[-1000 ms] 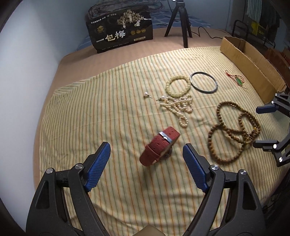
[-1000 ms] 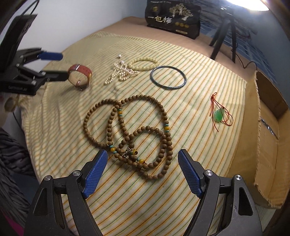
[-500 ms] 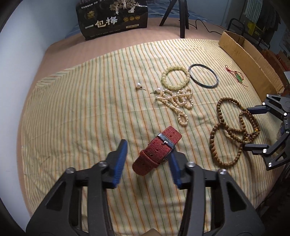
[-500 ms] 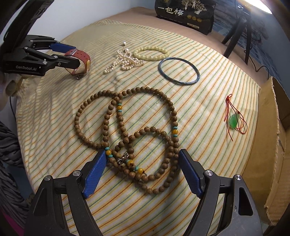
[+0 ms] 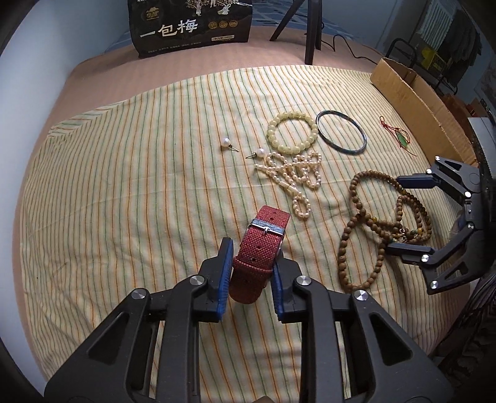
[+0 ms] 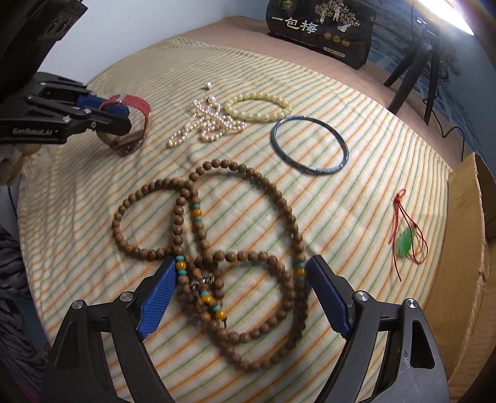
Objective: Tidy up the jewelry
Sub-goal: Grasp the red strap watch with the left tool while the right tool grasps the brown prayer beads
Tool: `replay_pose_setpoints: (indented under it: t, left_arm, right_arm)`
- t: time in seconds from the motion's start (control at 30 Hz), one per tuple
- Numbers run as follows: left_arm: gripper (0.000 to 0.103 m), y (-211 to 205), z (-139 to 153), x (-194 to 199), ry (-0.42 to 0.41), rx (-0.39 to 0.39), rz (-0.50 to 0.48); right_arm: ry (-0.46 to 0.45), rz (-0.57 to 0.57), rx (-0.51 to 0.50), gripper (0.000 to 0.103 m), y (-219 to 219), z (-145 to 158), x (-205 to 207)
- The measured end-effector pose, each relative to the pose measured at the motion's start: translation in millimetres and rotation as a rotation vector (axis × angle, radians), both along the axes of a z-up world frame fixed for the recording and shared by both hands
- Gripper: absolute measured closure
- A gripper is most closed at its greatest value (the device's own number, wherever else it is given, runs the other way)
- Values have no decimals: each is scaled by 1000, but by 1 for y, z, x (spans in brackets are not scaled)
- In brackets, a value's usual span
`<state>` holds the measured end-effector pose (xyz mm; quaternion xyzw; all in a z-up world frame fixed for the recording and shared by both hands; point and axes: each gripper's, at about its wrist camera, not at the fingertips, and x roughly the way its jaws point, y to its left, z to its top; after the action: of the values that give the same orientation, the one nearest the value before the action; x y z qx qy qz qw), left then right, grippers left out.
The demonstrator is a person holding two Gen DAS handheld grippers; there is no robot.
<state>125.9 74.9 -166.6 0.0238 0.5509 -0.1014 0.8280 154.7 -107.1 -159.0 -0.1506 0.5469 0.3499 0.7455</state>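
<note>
The black bag (image 5: 192,26) at the far edge carries large pale characters "一包梅"; its smaller print is unreadable. The left gripper (image 6: 116,113) body bears "GenRobot.AI" in white letters.

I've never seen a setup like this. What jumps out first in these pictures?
Probably the red watch strap, pinched between the blue pads of the left gripper near the front of the striped cloth. Next, the long tangle of wooden beads sprawled before the open right gripper. Farther back lie a dark bangle and pearl strands.
</note>
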Motion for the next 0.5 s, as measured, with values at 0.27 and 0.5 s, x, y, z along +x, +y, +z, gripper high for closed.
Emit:
replay_pose_setpoints:
  t: [0.27, 0.5]
  left_arm:
    - [83, -4, 0, 0, -1, -11, -9]
    - [83, -8, 3, 1, -7, -19, -8]
  right_arm:
    - [-26, 0, 17, 17, 13, -1, 3]
    - [-40, 53, 45, 60, 21, 6, -4]
